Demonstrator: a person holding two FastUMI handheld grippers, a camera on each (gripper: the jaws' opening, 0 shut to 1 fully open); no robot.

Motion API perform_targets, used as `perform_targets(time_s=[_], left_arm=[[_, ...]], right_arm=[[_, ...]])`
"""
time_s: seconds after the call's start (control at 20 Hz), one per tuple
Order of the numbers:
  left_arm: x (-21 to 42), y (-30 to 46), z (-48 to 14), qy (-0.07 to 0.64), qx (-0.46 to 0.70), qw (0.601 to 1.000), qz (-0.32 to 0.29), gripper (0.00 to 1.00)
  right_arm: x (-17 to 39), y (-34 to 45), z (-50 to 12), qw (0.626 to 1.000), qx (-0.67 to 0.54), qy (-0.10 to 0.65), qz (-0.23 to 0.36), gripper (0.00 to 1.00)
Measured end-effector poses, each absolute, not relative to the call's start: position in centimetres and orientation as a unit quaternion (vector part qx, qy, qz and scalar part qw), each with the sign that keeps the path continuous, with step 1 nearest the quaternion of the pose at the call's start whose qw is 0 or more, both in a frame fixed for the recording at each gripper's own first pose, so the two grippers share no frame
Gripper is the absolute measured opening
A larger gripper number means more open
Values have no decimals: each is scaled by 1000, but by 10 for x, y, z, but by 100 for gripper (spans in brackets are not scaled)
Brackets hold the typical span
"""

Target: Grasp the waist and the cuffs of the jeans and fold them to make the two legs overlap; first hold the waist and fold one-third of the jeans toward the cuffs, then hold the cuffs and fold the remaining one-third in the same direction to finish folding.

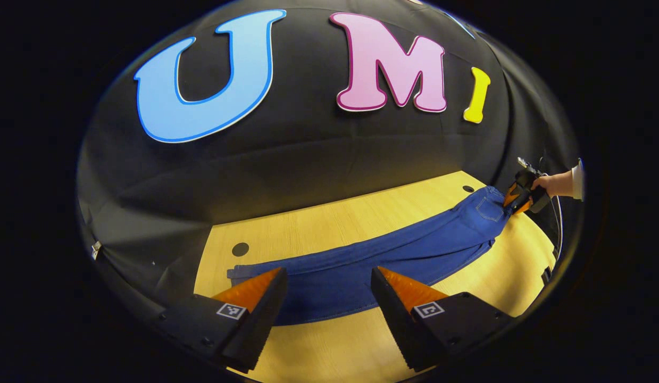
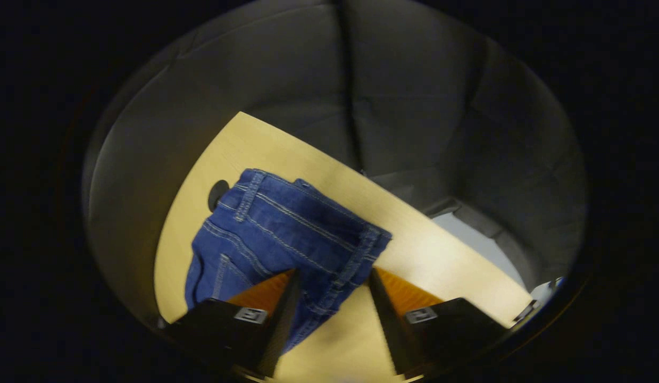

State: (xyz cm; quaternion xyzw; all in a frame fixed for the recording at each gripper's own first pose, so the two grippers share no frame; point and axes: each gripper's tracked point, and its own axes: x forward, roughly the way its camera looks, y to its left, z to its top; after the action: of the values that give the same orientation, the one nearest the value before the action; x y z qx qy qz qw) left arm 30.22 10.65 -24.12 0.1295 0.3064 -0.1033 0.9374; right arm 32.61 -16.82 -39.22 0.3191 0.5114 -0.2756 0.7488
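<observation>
1. Blue denim jeans [image 1: 393,255] spread lengthwise over the pale wood-grain worktop [image 1: 329,223], running from lower centre of the left gripper view up to the right edge, cuffs low, waist far right.
2. Back pocket [image 1: 489,208] with light stitching visible near the waist end.
3. Left tongs [image 1: 326,279] at the bottom of the left gripper view, spread wide open above the cuff end, nothing between the fingers; ridged wedge-shaped inner faces, square markers on the bodies.
4. Round dark hole [image 1: 240,249] in the worktop just above the cuff end; a second hole [image 1: 468,189] near the waist.
5. Black draped cloth wall [image 1: 308,149] behind the worktop, softly creased.
6. Right tongs [image 1: 512,201] seen far off at the right of the left gripper view, at the waistband, held by a hand [image 1: 552,183] with a white sleeve [image 1: 576,181].
7. In the right gripper view, waist of the jeans [image 2: 286,223] centre-left, with belt loops, doubled seams and pale thread.
8. Right tongs [image 2: 332,279] parted, straddling the waistband edge [image 2: 350,266]; not pressing on it.
9. Dark hole [image 2: 217,194] partly tucked under the waist corner.
</observation>
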Motion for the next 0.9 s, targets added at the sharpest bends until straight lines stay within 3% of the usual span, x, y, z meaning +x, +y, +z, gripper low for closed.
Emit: perform_targets(time_s=[0.05,0.25,0.45,0.75,0.9], left_arm=[[302,106,-244,307,127,937,-104,98],[299,109,-250,313,121,936,-105,98],[292,124,-247,313,119,937,-97,99],[273,147,-240,314,88,942,-80,99],[262,158,-233,311,82,944,-68,99]], right_arm=[[333,-167,-390,755,323,503,-270,45],[331,-169,-383,789,288,471,-268,7],[345,-162,-342,846,242,413,-235,7],[361,-102,-243,924,148,330,-126,7],[336,-61,-176,950,106,287,-61,7]])
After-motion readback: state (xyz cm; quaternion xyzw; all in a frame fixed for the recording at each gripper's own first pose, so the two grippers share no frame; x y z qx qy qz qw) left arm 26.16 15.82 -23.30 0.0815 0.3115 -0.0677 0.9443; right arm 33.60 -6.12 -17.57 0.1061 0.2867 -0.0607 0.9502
